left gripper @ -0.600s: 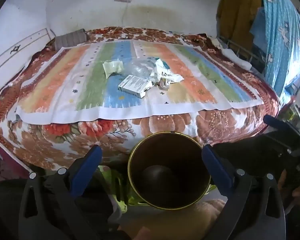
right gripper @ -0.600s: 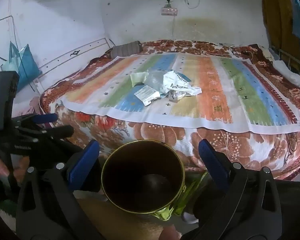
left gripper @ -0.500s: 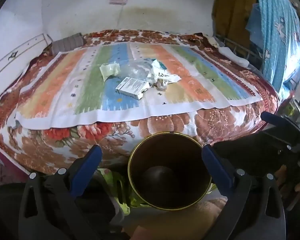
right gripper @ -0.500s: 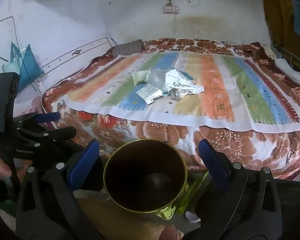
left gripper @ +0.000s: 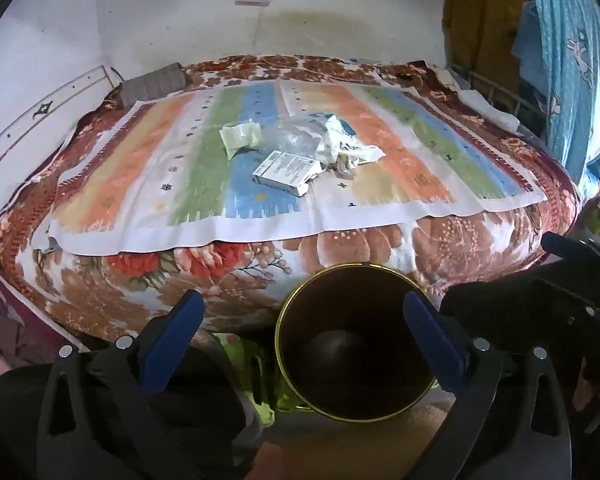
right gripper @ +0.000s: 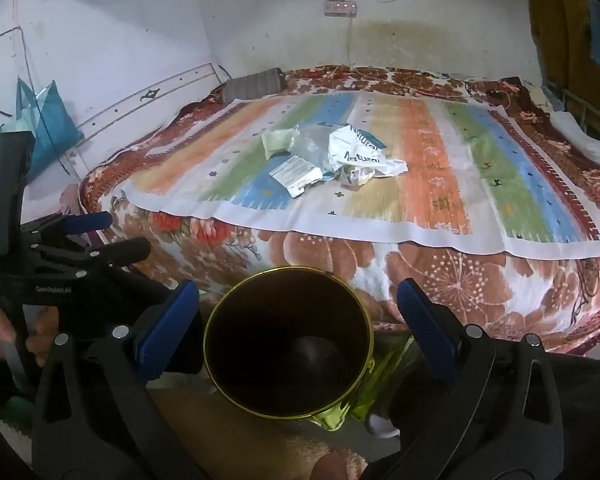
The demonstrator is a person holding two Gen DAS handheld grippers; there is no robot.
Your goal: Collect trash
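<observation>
A small pile of trash lies mid-bed on a striped cloth: a white box (left gripper: 286, 172), a crumpled white wrapper (left gripper: 340, 146), a clear plastic bag (left gripper: 292, 138) and a pale green packet (left gripper: 240, 138). The right wrist view shows the same box (right gripper: 298, 172), wrapper (right gripper: 356, 152) and packet (right gripper: 278, 142). On the floor at the bed's near edge stands a dark bin with a gold rim (left gripper: 340, 308) (right gripper: 260, 320). My left gripper (left gripper: 300, 304) hangs open above it, holding nothing. My right gripper (right gripper: 297, 288) is open too, nothing between its blue pads. Both are well short of the trash.
The striped cloth (left gripper: 380, 216) covers a floral blanket (left gripper: 120, 272) on the bed. A grey pillow (left gripper: 154, 82) lies at the far left. A blue bag (right gripper: 44, 128) hangs on the left wall, a blue curtain (left gripper: 572, 60) on the right. Something green (right gripper: 380, 380) lies beside the bin.
Both views have drifted only slightly. The trash and the bin lie where they were, and both grippers stay open.
</observation>
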